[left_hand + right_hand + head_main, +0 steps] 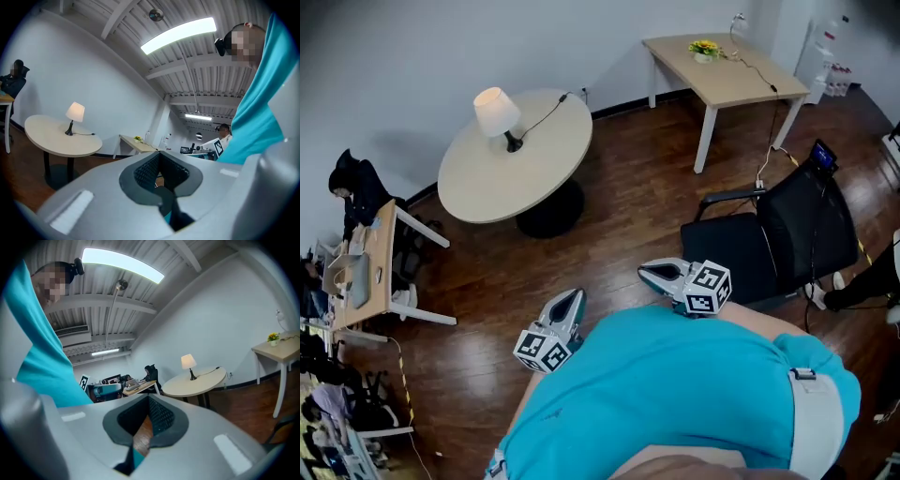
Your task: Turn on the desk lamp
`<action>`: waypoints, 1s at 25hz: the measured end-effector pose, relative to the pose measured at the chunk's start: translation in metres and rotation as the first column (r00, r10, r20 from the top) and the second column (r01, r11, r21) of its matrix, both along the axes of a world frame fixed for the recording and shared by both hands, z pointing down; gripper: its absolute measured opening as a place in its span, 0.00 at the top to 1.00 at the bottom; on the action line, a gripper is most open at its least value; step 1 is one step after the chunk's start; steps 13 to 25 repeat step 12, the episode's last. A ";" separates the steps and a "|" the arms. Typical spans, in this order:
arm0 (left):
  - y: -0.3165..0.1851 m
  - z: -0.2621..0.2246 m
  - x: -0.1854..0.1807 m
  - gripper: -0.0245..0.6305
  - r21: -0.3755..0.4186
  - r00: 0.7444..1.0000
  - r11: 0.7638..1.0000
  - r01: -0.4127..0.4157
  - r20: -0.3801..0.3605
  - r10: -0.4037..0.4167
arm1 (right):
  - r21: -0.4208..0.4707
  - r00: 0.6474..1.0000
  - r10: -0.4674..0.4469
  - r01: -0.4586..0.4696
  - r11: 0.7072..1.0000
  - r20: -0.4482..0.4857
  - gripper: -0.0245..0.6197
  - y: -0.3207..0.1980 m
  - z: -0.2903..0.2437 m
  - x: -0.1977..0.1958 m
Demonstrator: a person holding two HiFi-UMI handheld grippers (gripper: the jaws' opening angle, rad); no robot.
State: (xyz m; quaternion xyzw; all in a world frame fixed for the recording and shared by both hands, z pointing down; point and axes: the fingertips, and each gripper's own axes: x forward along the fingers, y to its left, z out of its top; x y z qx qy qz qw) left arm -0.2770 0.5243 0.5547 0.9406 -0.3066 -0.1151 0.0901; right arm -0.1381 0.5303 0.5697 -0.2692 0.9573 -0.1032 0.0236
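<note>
Both tools sit close against the person's teal shirt (675, 394) in the head view. The left tool (572, 295) and the right tool (645, 272) each taper to a closed tip with nothing in them. The desk lamp (497, 114) stands well apart from both, near the far edge of the round bench (487, 183), and its cord (546, 112) trails off the rim toward the wall. A black office chair (787, 234) stands to the right. In the left gripper view, the left tool (159, 154) has its ribbed pads pressed together and holds nothing. The desk lamp (74, 115) stands upright on the round bench (56, 140), far off to the left. In the right gripper view, the right tool (149, 399) is likewise closed and empty, and the desk lamp (189, 363) is distant on the round bench (197, 383).
</note>
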 end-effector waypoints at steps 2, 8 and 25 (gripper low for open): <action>-0.002 0.006 0.006 0.80 -0.018 1.000 1.000 -0.002 0.001 0.002 | -0.008 1.000 0.001 -0.001 1.000 0.004 0.96 0.001 0.006 0.006; 0.005 -0.002 0.009 0.80 -0.004 0.999 0.999 -0.040 0.031 0.040 | 0.003 1.000 0.000 0.000 1.000 0.008 0.96 0.011 0.003 0.000; 0.005 0.028 0.071 0.80 0.007 0.999 0.999 -0.031 0.044 0.031 | 0.011 0.999 0.003 -0.004 1.000 0.032 0.96 0.014 0.038 0.066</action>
